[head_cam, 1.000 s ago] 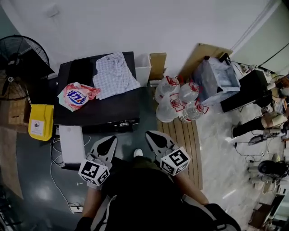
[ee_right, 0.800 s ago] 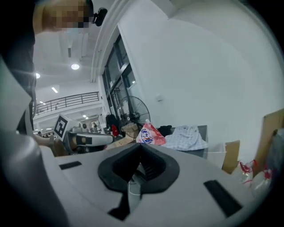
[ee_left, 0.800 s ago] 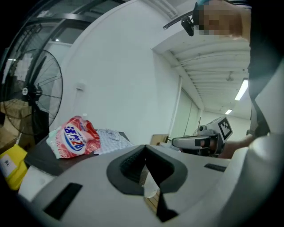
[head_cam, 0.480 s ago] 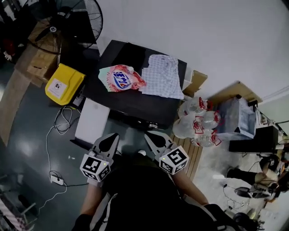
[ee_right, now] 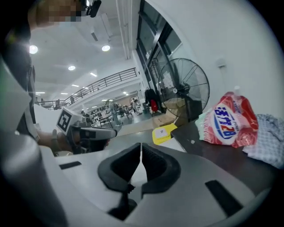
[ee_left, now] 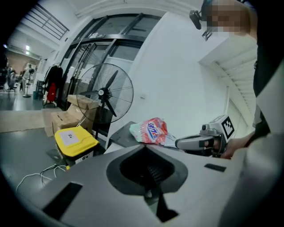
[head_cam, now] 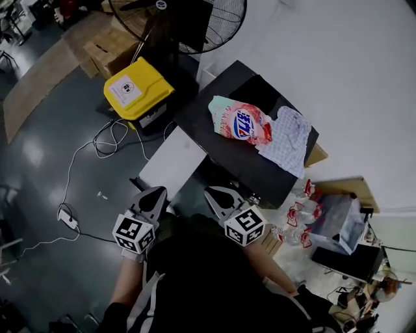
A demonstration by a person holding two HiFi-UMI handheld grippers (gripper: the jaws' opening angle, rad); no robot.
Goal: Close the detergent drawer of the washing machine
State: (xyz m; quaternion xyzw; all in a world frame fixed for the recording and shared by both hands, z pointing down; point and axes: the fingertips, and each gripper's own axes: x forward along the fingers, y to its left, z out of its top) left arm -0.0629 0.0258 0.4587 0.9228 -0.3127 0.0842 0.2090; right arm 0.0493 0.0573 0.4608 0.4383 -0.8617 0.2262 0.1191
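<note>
The black washing machine stands ahead and to the right, with a pink detergent pouch and a checked cloth on its top. A white flat part juts out at its front left; I cannot tell if it is the drawer. My left gripper and right gripper are held close to my body, short of the machine, both shut and empty. In the left gripper view the left gripper points toward the pouch. The right gripper faces the machine top.
A yellow box sits left of the machine, with a big floor fan and cardboard boxes behind it. White cables trail over the grey floor. Several water bottles and a bin stand to the machine's right.
The head view has swung round, so the machine now lies up and to the right and more floor shows at left. Both grippers stay shut near my body.
</note>
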